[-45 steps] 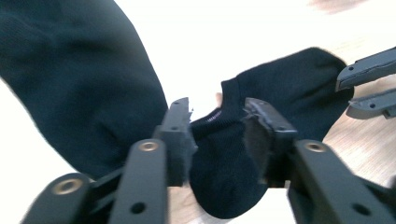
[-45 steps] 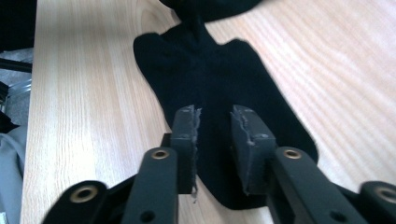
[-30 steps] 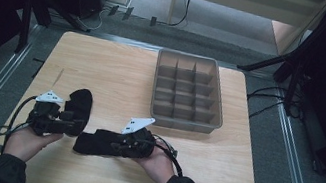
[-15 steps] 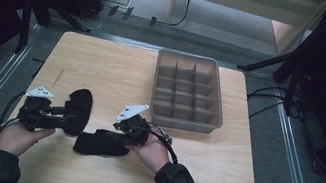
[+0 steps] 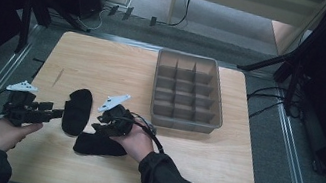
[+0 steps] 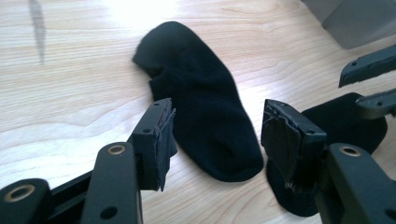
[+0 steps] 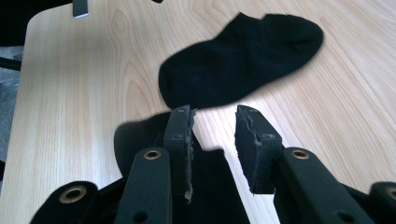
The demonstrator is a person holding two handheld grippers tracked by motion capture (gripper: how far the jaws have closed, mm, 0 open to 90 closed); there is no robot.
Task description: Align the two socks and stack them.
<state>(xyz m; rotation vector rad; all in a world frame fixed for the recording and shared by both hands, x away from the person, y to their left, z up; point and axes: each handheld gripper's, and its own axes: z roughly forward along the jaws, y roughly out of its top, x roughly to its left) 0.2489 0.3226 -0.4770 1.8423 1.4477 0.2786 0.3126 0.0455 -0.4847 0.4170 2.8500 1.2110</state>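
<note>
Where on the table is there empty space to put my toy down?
The far left of the table, between the back edge, the tray and the socks, is bare wood. So is the near right corner, in front of the tray. It is crowded at the near left: two socks and both claws.

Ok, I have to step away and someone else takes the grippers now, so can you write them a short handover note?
Left gripper: open, holding nothing, jaws either side of the upper sock near its lower end.
Right gripper: open, empty, low over the lower sock, pointing toward the upper one.
Both black socks lie flat on the wooden table, near its front edge, close together; whether they touch is hard to tell.
The grey divided tray stands at the right, with no sock in it.
Done: nothing gripped or moved into the tray.
Left: probably grip the socks, pair them and put them away.
</note>
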